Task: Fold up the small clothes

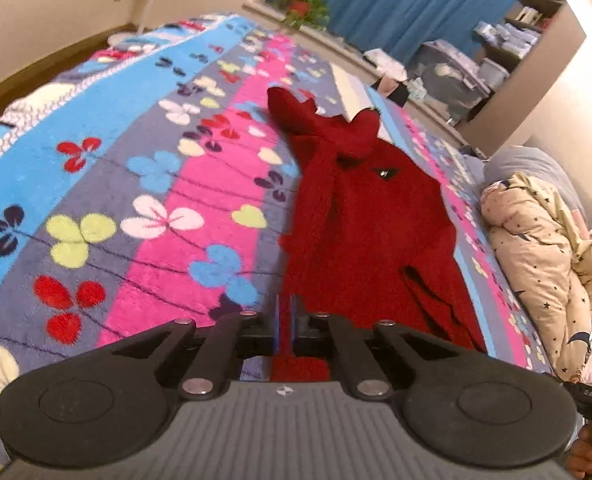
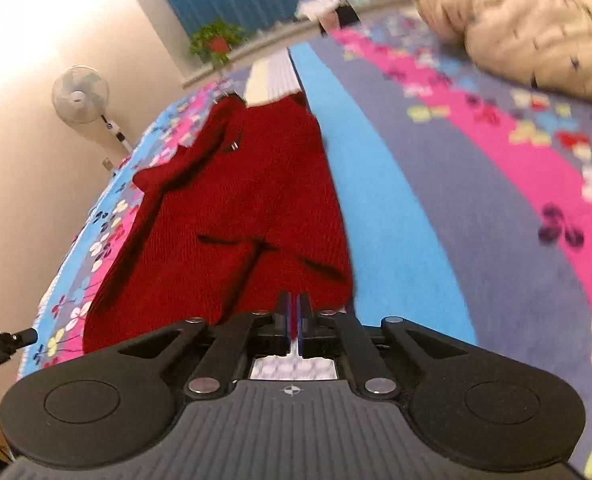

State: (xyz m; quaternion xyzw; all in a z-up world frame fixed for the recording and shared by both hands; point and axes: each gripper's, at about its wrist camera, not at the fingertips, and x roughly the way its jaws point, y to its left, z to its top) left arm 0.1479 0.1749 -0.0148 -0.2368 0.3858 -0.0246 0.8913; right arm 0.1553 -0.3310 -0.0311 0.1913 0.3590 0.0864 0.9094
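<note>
Spread over the flowered bed blanket [image 1: 144, 184], the red knit garment [image 1: 367, 216] lies barely folded, both left tongs [image 1: 284, 320] and right tongs [image 2: 294, 318] clenched on its near edge, most folding apparently left.

the red garment [image 1: 367, 216] near hem is hidden behind the left gripper [image 1: 284, 316]; the cream quilt [image 2: 515, 20] is blurred, cut by the frame's edge.
</note>
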